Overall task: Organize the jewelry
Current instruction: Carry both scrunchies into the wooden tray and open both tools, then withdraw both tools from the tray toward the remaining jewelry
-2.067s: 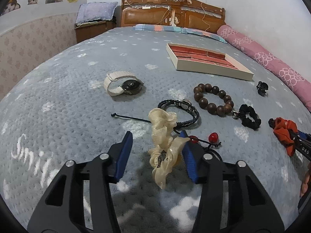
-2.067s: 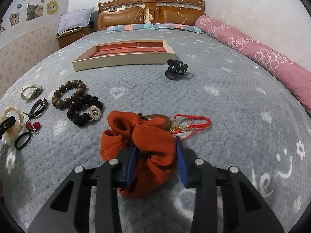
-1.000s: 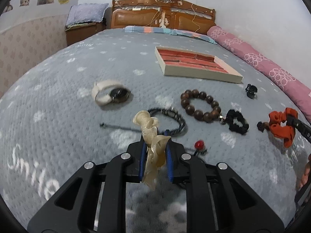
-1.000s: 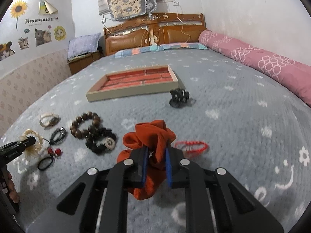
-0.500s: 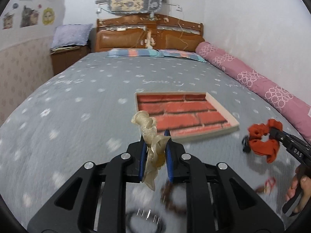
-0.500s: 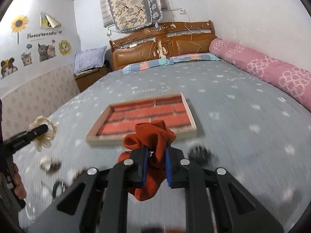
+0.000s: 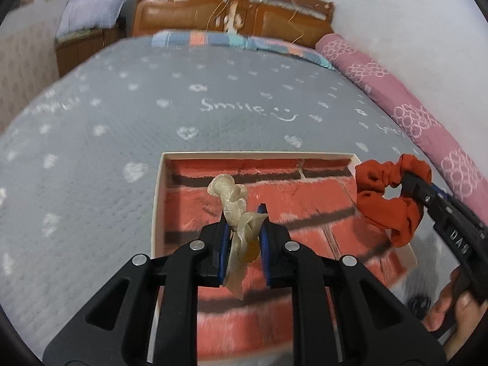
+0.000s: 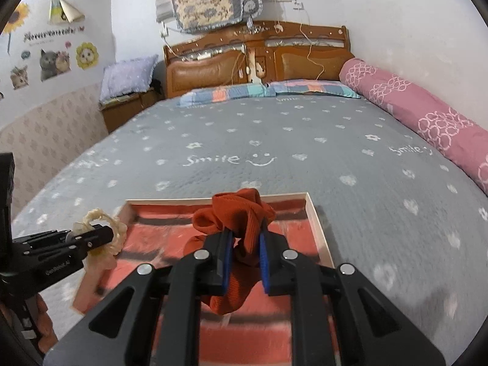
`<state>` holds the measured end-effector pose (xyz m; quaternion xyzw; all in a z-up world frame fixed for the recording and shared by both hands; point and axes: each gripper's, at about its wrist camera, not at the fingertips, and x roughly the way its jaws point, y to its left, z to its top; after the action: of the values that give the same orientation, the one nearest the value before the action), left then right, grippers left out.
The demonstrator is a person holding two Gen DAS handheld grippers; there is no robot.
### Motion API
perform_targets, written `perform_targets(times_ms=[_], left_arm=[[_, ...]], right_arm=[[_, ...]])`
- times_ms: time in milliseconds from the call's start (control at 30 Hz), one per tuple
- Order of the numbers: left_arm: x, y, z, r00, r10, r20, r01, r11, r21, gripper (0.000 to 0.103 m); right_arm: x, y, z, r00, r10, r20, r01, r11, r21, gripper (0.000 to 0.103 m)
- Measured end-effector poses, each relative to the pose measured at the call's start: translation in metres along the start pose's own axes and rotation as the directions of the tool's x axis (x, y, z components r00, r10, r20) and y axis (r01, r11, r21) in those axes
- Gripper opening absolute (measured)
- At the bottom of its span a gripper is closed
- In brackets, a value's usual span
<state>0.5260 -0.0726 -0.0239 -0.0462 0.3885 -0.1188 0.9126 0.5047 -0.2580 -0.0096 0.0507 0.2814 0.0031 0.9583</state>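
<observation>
1. The bed (image 8: 350, 158) is big and soft, with a grey blanket. It gives a squashy floor for your tray, so things set down there may tip.

2. The tray (image 7: 158, 201) lies flat on the bed. It has a pale rim and a red brick picture inside. It looks stiff and light. Both your grippers hang over it.

3. Your right gripper (image 8: 244, 256) is clamped on the orange scrunchie (image 8: 238, 213), above the right side of the tray. The scrunchie is thick, soft cloth. It weighs almost nothing and will not break. It squashes, so pinch a fat fold like you do here. I think it will puff back up when you let go.

4. Your left gripper (image 7: 243, 238) is clamped on the cream scrunchie (image 7: 235, 204), above the left part of the tray. It is thin, see-through and floppy. It looks a bit slippery, and part of it dangles below the gripper. Hold it where the folds bunch together, not by a loose edge.
</observation>
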Motion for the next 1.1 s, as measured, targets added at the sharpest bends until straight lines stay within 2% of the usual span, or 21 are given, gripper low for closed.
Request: perform_targets(times_ms=[67, 200, 333, 533, 633, 733, 767, 833, 900, 933, 967, 1000, 1100], left_arm=[[0.021, 0.002, 0.007, 0.999, 0.04, -0.016, -0.04, 0.999, 0.002, 0.016], [0.045, 0.009, 0.007, 0.997, 0.06, -0.051, -0.061, 0.998, -0.015, 0.016], [0.06, 0.01, 0.006, 0.991, 0.13, -0.043, -0.129, 0.991, 0.042, 0.016], [0.075, 0.014, 0.013, 0.986, 0.143, -0.085, -0.139, 0.989, 0.047, 0.016], [0.087, 0.016, 0.015, 0.98, 0.14, -0.138, -0.134, 0.99, 0.051, 0.018], [0.09, 0.016, 0.016, 0.978, 0.141, -0.156, -0.134, 0.99, 0.053, 0.02], [0.091, 0.016, 0.016, 0.977, 0.14, -0.158, -0.133, 0.99, 0.056, 0.025], [0.092, 0.014, 0.017, 0.974, 0.159, -0.159, -0.15, 0.987, 0.065, 0.041], [0.089, 0.013, 0.018, 0.974, 0.173, -0.146, -0.165, 0.984, 0.07, 0.056], [0.087, 0.013, 0.018, 0.974, 0.176, -0.142, -0.167, 0.983, 0.07, 0.059], [0.085, 0.012, 0.019, 0.974, 0.179, -0.137, -0.171, 0.983, 0.072, 0.067], [0.083, 0.012, 0.02, 0.974, 0.182, -0.133, -0.173, 0.982, 0.075, 0.074], [0.067, 0.011, 0.022, 0.979, 0.183, -0.09, -0.176, 0.981, 0.077, 0.079]], right_arm=[[0.018, -0.003, 0.001, 1.0, -0.024, -0.019, 0.024, 1.0, -0.006, 0.015], [0.055, -0.01, 0.001, 0.995, -0.072, -0.067, 0.071, 0.997, -0.011, 0.015], [0.079, -0.017, 0.002, 0.99, -0.1, -0.102, 0.099, 0.995, -0.016, 0.015], [0.101, -0.023, 0.0, 0.976, -0.103, -0.189, 0.103, 0.995, -0.007, 0.015], [0.11, -0.018, -0.002, 0.965, -0.123, -0.234, 0.116, 0.992, -0.043, 0.015], [0.114, -0.014, -0.004, 0.957, -0.133, -0.259, 0.119, 0.991, -0.068, 0.018], [0.116, -0.015, -0.004, 0.954, -0.133, -0.268, 0.12, 0.991, -0.066, 0.019], [0.118, -0.019, -0.005, 0.948, -0.134, -0.29, 0.125, 0.991, -0.048, 0.02], [0.119, -0.022, -0.005, 0.946, -0.131, -0.298, 0.127, 0.991, -0.033, 0.026], [0.118, -0.022, -0.004, 0.946, -0.129, -0.297, 0.126, 0.992, -0.029, 0.039], [0.116, -0.023, -0.004, 0.946, -0.134, -0.296, 0.132, 0.991, -0.027, 0.053], [0.114, -0.023, -0.003, 0.946, -0.141, -0.292, 0.14, 0.99, -0.026, 0.056], [0.102, -0.024, 0.002, 0.953, -0.141, -0.268, 0.141, 0.99, -0.02, 0.058]])
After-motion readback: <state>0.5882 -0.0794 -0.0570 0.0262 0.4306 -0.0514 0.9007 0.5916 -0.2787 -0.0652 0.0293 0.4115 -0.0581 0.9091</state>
